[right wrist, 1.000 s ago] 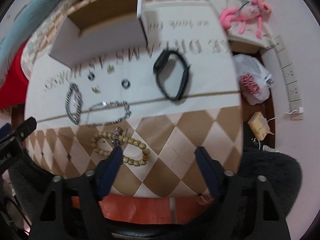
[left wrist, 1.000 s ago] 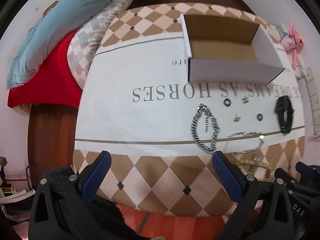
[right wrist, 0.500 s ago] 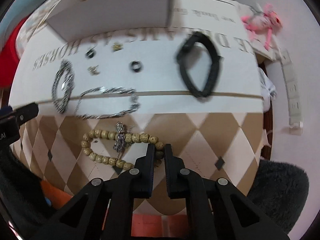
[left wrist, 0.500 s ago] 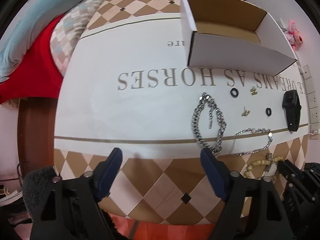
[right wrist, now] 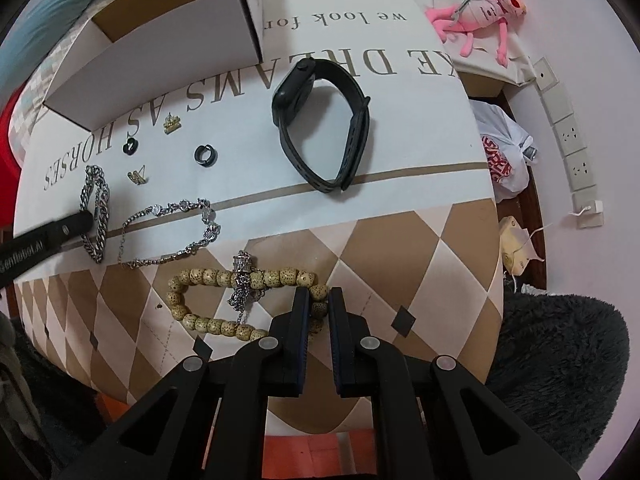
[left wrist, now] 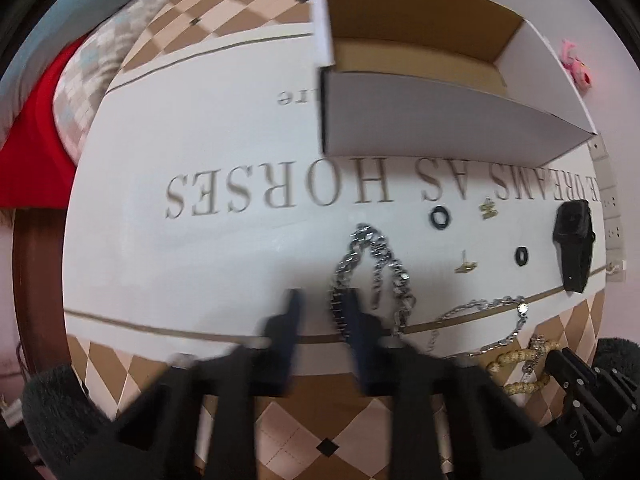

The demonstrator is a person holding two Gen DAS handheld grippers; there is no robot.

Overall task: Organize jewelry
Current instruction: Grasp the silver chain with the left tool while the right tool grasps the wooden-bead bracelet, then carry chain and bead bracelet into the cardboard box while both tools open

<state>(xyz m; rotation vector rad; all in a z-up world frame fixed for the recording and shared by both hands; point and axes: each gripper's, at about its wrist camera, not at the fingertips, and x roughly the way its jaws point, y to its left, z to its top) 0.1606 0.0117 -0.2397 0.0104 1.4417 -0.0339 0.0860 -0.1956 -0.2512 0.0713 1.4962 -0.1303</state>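
Note:
Jewelry lies on a printed cloth in front of an open white cardboard box (left wrist: 440,92). My left gripper (left wrist: 320,304) is blurred, its jaws narrowed beside the left strand of a thick silver chain (left wrist: 372,264). My right gripper (right wrist: 318,300) is shut on the right end of a wooden bead bracelet (right wrist: 208,280), which lies on the cloth. A thin silver bracelet (right wrist: 172,232), a black watch (right wrist: 320,120), two black rings (right wrist: 206,154) and gold earrings (right wrist: 172,122) lie around. The thick chain (right wrist: 96,212) also shows in the right wrist view.
A pink plush toy (right wrist: 480,4) lies at the far right. A plastic bag (right wrist: 504,160) and wall sockets (right wrist: 568,132) are beyond the table's right edge. Cushions (left wrist: 80,92) lie left of the table. A dark fuzzy seat (right wrist: 560,360) is at the near right.
My left gripper moved forward to the thick chain and its jaws closed in. My right gripper stayed shut on the bead bracelet's right end.

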